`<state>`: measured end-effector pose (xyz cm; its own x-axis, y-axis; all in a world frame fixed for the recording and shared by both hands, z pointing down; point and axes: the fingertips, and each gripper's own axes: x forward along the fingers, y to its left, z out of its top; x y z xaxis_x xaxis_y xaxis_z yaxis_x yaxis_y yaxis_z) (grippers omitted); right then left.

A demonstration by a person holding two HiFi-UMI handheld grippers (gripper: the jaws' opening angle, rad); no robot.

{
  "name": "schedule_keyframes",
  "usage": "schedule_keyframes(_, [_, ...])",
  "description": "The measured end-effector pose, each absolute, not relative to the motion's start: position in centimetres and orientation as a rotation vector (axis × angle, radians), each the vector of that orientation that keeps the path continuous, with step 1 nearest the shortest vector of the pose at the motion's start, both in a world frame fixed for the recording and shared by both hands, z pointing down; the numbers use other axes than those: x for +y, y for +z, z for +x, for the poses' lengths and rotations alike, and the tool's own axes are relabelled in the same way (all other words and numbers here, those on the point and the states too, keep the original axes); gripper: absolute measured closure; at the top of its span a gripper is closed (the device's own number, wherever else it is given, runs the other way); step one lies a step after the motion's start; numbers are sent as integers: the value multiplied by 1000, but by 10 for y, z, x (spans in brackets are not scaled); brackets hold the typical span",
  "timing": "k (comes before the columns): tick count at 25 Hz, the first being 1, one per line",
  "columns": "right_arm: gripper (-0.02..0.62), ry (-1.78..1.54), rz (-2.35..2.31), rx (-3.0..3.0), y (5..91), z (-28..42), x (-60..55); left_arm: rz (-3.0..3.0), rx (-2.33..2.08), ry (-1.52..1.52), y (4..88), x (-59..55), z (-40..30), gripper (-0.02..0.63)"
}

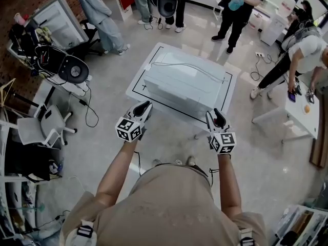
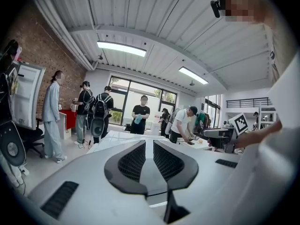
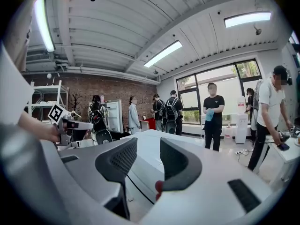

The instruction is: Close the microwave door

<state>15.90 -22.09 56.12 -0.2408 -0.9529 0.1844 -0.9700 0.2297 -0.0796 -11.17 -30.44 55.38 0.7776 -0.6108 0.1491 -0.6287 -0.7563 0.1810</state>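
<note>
On the table (image 1: 139, 87) the microwave (image 1: 184, 81) shows no door swung out, likely closed already; left gripper (image 1: 143, 108) barely parted, right gripper (image 1: 218, 116) wider, both empty, short of it.

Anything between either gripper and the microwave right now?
Nothing visible. The left gripper and right gripper, both with jaws apart and empty, are held by the near edge of the white tabletop. Only bare surface lies between them and the white box-shaped microwave.
</note>
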Motion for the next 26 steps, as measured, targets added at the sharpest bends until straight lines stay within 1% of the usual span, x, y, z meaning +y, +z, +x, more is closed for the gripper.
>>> schedule_keyframes(9, [465,189,1822,-2362,560,153,-210,2757,-943,120,556,-298,-102,568])
schedule_keyframes(26, [480,161,1851,-2372,548,167,-184,2779,-877,133,549,-279,-71,568])
